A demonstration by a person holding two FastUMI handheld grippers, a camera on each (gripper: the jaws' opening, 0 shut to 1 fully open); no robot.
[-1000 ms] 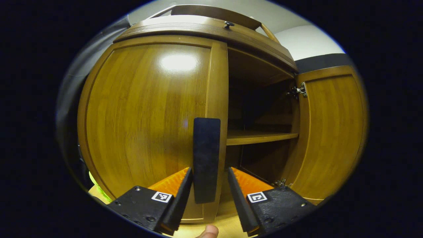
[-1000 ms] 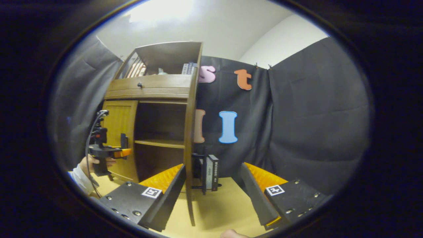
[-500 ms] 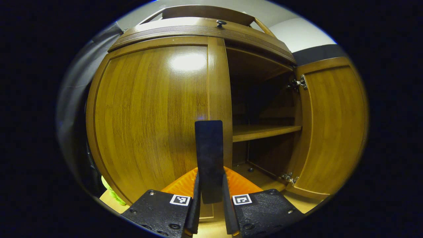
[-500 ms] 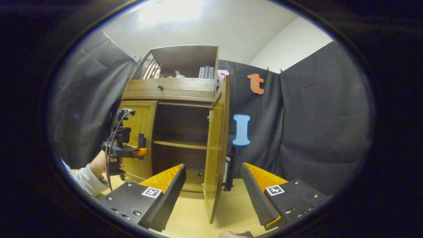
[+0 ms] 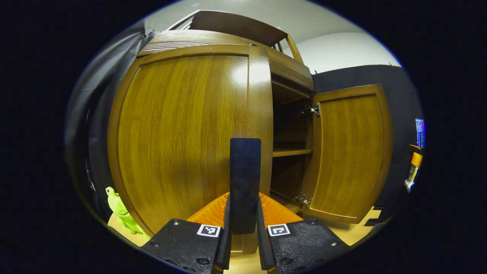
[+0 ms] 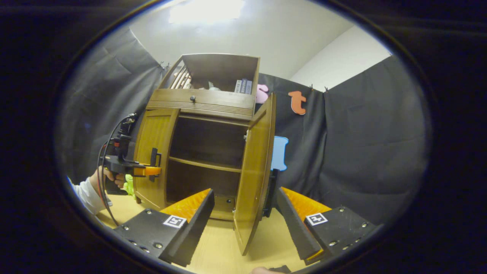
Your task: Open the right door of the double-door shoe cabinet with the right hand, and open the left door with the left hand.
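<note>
**Wooden shoe cabinet with both doors swung out**

Brown wood makes up the double-door shoe cabinet, which stands on a pale worktop against the booth's black cloth. In the right gripper view its right door stands wide open, edge toward the camera, and its left door is partly open. Inside, 1 shelf splits the space into 2 compartments; both look dark and I can make out nothing stored in them, apart from a small dark knob-like thing on the floor of the lower one. Above the doors is a drawer with 1 small dark knob, and above that an open top box holding a few upright books and slatted pieces at its left side.

The left gripper has its jaws together, clamped on the flat dark handle of the left door. In the right gripper view a hand in a white sleeve holds it there. The right gripper has its jaws wide apart, with the right door's edge between them but touching neither.

A green plush toy sits on the worktop just left of the cabinet.
</note>
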